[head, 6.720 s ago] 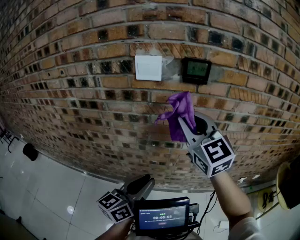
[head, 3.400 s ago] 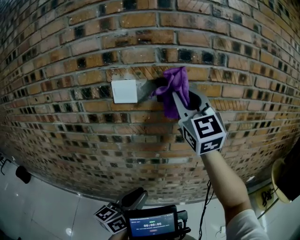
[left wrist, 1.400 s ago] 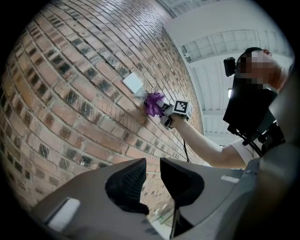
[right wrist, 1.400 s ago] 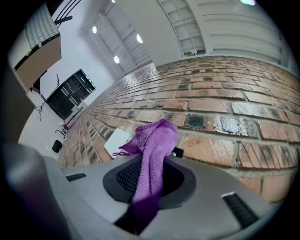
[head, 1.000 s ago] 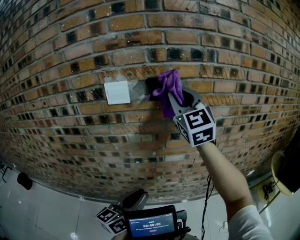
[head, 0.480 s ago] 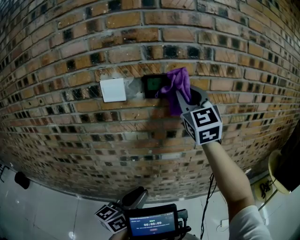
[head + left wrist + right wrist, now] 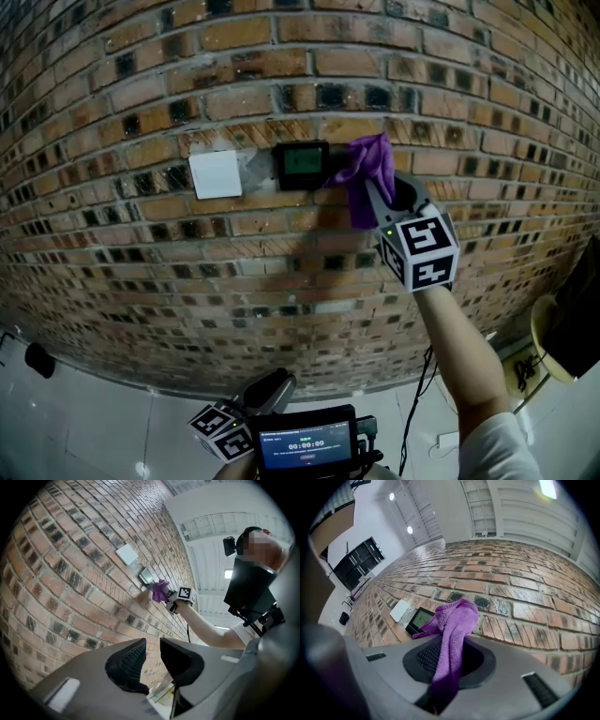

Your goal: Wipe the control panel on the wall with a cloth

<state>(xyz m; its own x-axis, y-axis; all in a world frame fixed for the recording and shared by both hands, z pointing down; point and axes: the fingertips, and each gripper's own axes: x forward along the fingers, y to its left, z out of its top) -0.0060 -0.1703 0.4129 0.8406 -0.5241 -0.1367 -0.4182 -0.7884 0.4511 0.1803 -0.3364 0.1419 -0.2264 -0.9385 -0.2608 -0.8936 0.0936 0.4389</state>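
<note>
Switch plate, white, on brick wall at left. Lower down, left gripper, jaws slightly apart, nothing between. Control panel just right of plate, screen greenish. Purple cloth bunched just beside panel's right edge, clamped in right gripper, jaws pinched on it.

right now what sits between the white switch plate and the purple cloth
The black control panel with its lit display sits between the white switch plate and the purple cloth, clearest in the head view.
</note>
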